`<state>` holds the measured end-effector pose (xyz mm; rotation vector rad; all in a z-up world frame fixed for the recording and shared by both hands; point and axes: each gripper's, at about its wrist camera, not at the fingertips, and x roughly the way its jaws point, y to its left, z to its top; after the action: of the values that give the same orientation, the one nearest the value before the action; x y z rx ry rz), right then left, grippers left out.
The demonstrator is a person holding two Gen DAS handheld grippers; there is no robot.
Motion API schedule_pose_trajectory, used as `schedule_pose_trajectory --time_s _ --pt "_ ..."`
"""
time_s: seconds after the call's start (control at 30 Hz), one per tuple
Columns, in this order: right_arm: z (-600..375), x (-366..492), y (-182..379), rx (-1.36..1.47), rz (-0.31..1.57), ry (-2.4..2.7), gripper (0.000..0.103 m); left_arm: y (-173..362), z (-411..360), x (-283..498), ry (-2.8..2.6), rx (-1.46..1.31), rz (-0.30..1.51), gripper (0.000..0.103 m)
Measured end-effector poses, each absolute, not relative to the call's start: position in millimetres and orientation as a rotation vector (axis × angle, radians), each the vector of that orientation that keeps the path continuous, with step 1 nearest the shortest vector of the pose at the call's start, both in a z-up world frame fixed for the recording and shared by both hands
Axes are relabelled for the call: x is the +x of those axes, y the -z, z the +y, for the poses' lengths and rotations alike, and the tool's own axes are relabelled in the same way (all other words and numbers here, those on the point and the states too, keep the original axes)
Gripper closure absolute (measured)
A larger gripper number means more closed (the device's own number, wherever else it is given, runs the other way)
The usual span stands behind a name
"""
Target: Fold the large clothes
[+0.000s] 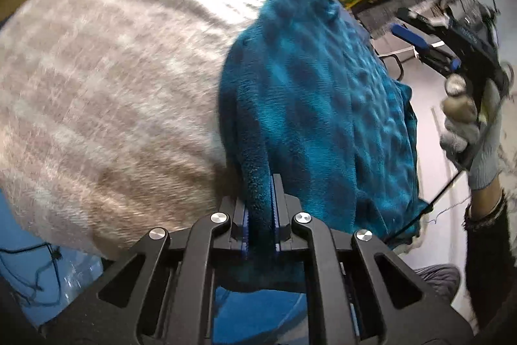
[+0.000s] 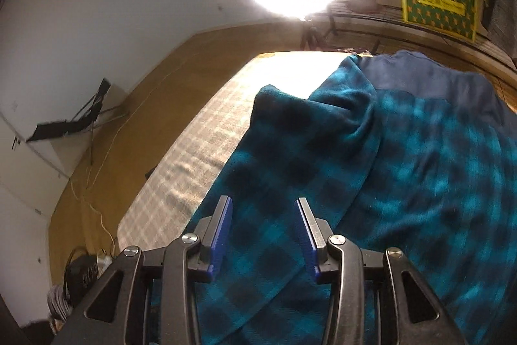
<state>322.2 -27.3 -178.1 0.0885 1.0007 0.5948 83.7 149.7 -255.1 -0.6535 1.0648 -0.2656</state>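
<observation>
Left tool (image 1: pixel 261 202) clamped on teal plaid garment (image 1: pixel 310 105); right tool (image 2: pixel 263 231) apart above it.

I see a teal-and-black checked fleece garment (image 2: pixel 404 183) on a beige-and-white plaid bed cover (image 1: pixel 106 92), with my black grippers' pads (image 2: pixel 219 235) blue.

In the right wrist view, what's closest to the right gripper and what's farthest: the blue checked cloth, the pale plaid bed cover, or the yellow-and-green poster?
1. Blue checked cloth: directly under the open right gripper.
2. Pale plaid bed cover: ahead, left.
3. Yellow-and-green poster: far wall, upper right.
</observation>
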Motion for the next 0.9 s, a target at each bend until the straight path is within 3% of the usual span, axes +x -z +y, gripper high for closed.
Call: schedule_pose_trajectory --time_s 0.1,0.17,0.2,0.6,0.7,0.8,0.83,0.9 --pt "-19.7 324.3 172.9 0.106 1.006 -0.582 0.057 229.1 138.0 74.7 0.307 -0.592 0.981 0.096" --pt "-5.7 330.3 172.1 0.1 1.03 -0.589 0.041 217.7 127.7 68.8 0.328 -0.548 0.944 0.096" --pt "2.1 334.5 173.9 0.095 1.042 -0.586 0.04 214.6 123.3 67.3 0.336 -0.539 0.934 0.096" --pt "135.9 364.2 224.7 -0.276 1.211 -0.452 0.043 198.0 91.5 63.8 0.399 -0.429 0.909 0.096" --pt "135.9 367.1 233.9 -0.31 1.233 -0.425 0.055 198.2 87.7 66.0 0.405 -0.422 0.911 0.096" --pt "126.0 369.7 247.2 -0.312 1.257 -0.405 0.081 196.1 84.3 65.4 0.406 -0.404 0.912 0.096" --pt "121.3 370.7 249.9 -0.307 1.259 -0.401 0.094 195.2 80.1 66.2 0.405 -0.395 0.911 0.096" --pt "105.3 370.4 251.5 -0.269 1.256 -0.411 0.102 193.2 74.2 66.8 0.41 -0.379 0.908 0.096"
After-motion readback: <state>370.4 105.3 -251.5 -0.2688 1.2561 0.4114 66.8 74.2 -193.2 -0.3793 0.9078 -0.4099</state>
